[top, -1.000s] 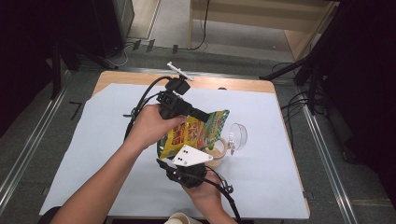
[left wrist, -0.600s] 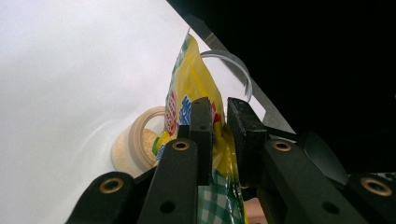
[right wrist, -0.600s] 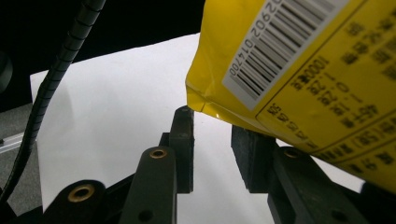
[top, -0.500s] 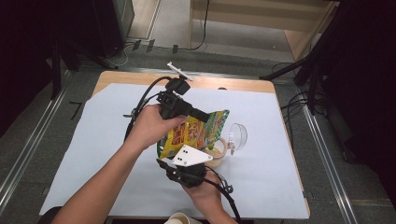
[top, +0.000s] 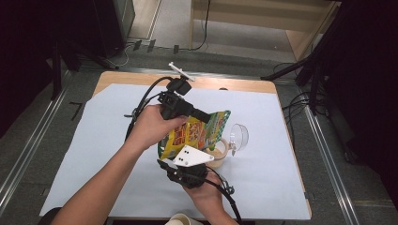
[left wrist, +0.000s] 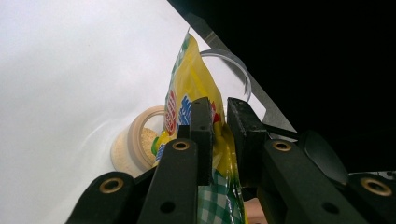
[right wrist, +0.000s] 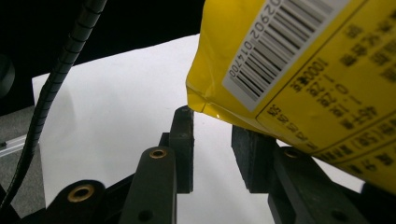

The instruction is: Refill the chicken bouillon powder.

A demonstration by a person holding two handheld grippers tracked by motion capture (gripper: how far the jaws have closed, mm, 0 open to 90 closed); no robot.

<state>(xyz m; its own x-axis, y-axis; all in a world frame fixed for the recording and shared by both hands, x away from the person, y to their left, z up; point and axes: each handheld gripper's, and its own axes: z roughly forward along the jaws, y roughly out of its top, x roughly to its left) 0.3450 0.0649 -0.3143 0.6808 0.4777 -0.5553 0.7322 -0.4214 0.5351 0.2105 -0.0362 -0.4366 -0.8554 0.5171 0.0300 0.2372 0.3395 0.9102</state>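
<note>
Snack pouch held tilted over a small tub at a paper-covered table.

Surface: wooden table [top: 141, 77] under a white paper sheet [top: 94, 154]; grey floor, cables and dark stands around it. Left gripper [top: 206, 115]: jaws narrow, clamped on the yellow snack pouch [top: 195, 136] at its checked edge. Below and beyond the jaws sits a round tub [left wrist: 135, 147] of pale crumbs; a clear lid [top: 239, 136] rests just beside the tub. Right gripper [top: 180, 161]: jaws parted with a plain gap; the pouch's barcode side hangs above them, its corner over the gap, and whether a pad touches it cannot be told. The left gripper view shows the tub's crumbs and the clamped film; the right gripper view shows the pouch's [right wrist: 299, 60] printed back; the high view shows both hands and the room.
</note>
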